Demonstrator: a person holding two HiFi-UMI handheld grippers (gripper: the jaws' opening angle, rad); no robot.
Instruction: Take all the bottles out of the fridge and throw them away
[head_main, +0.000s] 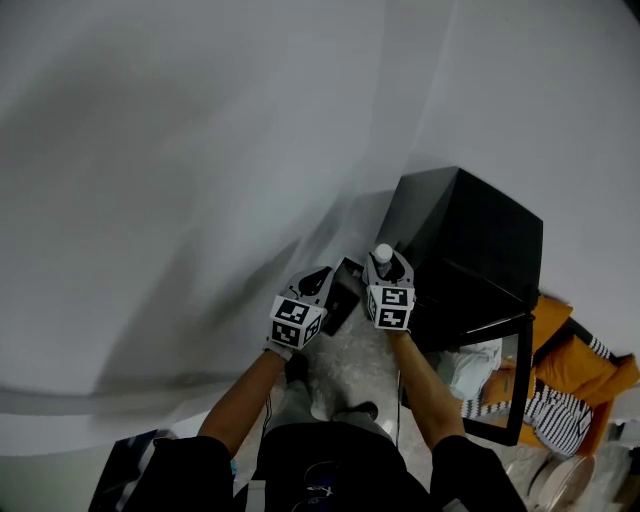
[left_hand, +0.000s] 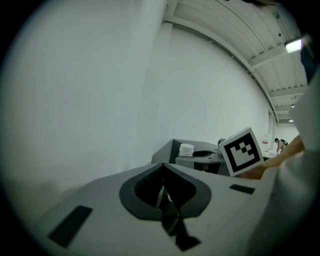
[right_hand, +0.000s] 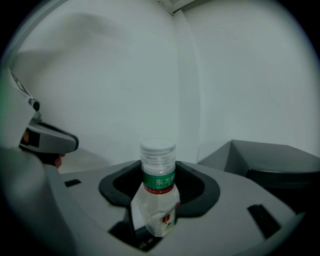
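A white wall (head_main: 200, 150) fills most of every view, with a black cabinet (head_main: 470, 240) beside it, its lower part cut off. The right tongs (right_hand: 159, 200) pinch a clear bottle (right_hand: 159, 190) upright. Its green band reads "东方", the rest curves out of sight, and the red mark below is illegible. The left tongs (left_hand: 162, 182) are pressed together, empty.

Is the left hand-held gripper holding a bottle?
No, the left hand-held gripper has its jaws together with nothing between them.
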